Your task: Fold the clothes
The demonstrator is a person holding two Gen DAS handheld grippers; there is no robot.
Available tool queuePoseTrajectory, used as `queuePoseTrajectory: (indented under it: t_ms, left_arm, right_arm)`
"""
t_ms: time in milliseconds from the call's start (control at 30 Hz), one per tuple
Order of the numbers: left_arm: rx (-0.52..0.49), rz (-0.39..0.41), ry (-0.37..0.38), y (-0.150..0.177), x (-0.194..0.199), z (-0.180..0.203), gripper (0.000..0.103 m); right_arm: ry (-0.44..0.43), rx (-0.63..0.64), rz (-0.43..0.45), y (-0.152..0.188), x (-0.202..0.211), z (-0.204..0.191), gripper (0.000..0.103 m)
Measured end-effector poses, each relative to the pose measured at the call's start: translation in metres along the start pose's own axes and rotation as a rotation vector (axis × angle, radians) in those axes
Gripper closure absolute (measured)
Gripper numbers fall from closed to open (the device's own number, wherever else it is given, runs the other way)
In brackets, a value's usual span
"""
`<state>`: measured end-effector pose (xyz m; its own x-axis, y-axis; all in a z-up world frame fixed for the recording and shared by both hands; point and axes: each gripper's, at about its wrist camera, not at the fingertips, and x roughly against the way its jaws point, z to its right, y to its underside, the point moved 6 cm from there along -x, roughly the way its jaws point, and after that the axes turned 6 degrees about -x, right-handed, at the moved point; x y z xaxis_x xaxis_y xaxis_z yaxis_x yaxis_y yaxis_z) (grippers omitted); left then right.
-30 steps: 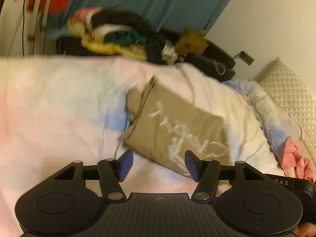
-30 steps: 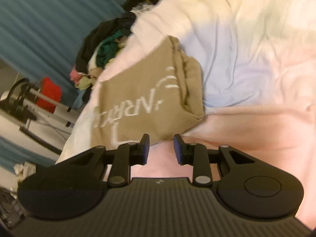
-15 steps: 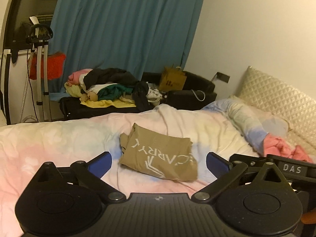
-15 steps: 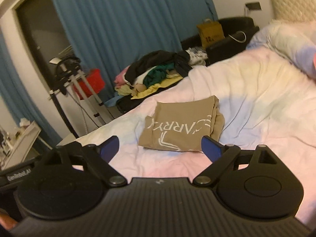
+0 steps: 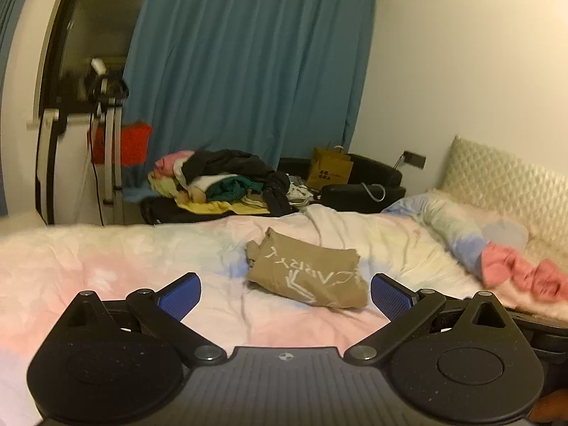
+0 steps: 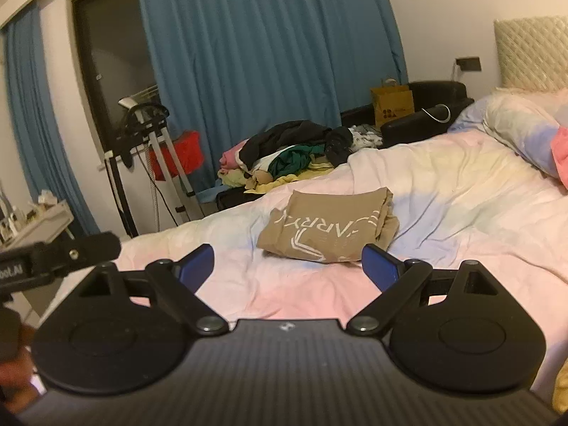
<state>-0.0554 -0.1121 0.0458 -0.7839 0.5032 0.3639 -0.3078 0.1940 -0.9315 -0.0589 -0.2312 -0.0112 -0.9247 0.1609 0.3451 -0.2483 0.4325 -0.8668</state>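
A tan shirt [image 5: 309,273] with white lettering lies folded into a rectangle on the pastel bedspread [image 5: 106,266]. It also shows in the right wrist view [image 6: 330,229]. My left gripper [image 5: 285,296] is open wide and empty, held back from the shirt above the bed's near side. My right gripper [image 6: 287,264] is open wide and empty too, also short of the shirt. Neither gripper touches the cloth.
A heap of unfolded clothes [image 5: 227,181] lies on a dark bench beyond the bed, with a brown paper bag [image 5: 330,172] beside it. A rolled duvet and pink cloth [image 5: 518,273] lie at the right by the quilted headboard [image 5: 507,184]. A metal stand [image 6: 156,156] is at the left.
Both grippers have let go of the folded shirt, opened wide and drawn back and up from it. The shirt stays flat on the bed.
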Motion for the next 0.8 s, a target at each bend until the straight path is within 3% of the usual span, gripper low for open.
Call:
queuePoseTrajectory:
  t_ms: [267, 533, 800]
  left_arm:
    - [-0.09, 0.016, -0.039, 0.019, -0.005, 0.005, 0.0]
    - [-0.009, -0.012, -0.069, 0.046, -0.023, -0.019, 0.0]
    - [-0.001, -0.034, -0.078, 0.055, -0.032, -0.027, 0.0]
  right_arm:
    - [0.012, 0.116, 0.073, 0.018, -0.009, -0.015, 0.012]
    - [0.048, 0.094, 0.085, 0.027, -0.021, 0.001, 0.011]
    - [0.058, 0.115, 0.081, 0.033, -0.026, 0.0, 0.011]
